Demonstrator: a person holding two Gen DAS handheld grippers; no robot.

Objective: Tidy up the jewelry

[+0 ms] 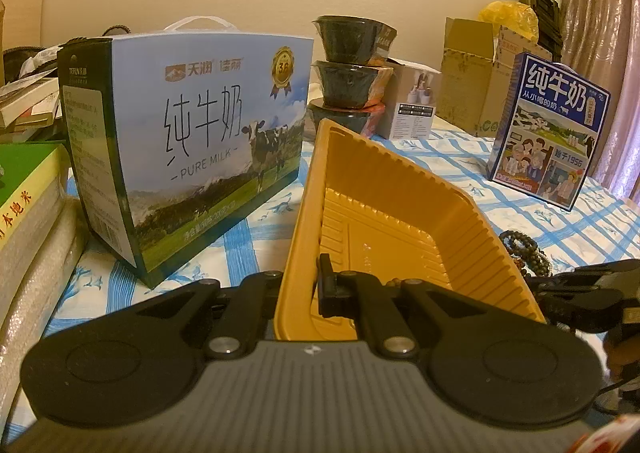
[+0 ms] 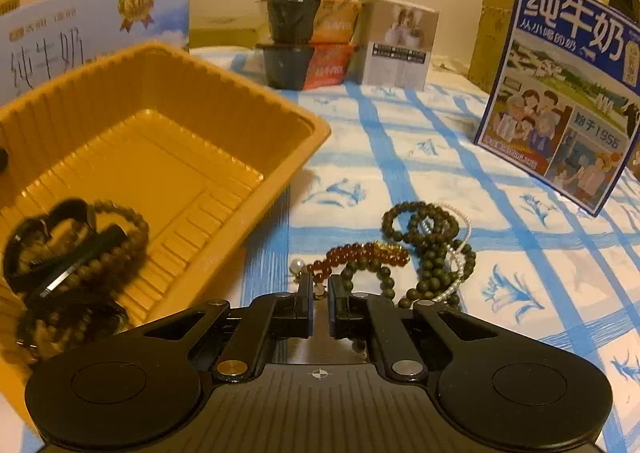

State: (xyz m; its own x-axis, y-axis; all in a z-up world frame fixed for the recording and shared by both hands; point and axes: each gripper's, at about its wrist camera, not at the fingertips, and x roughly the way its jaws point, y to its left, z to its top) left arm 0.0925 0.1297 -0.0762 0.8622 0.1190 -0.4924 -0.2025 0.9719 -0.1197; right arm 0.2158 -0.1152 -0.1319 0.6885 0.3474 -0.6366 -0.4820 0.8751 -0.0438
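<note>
A yellow ribbed plastic tray (image 1: 400, 193) is tipped up off the blue-checked cloth, and my left gripper (image 1: 304, 277) is shut on its near wall. In the right wrist view the tray (image 2: 316, 133) holds a black bangle and brown bead bracelets (image 2: 76, 253) at its near left end. Beside the tray lies a tangle of dark green bead bracelets (image 2: 432, 245), a red bead bracelet (image 2: 360, 257) with a gold charm, and a pearl strand (image 2: 460, 269). My right gripper (image 2: 320, 285) is at the tangle's near edge, its fingers pinched on a pale bead strand (image 2: 319, 290).
A large milk carton (image 1: 180, 141) stands left of the tray and a small blue milk box (image 2: 560, 93) at the right. Stacked black bowls (image 2: 304, 21), a white box (image 2: 400, 45) and cardboard boxes (image 1: 468, 73) line the back. Books (image 1: 24, 193) are piled at far left.
</note>
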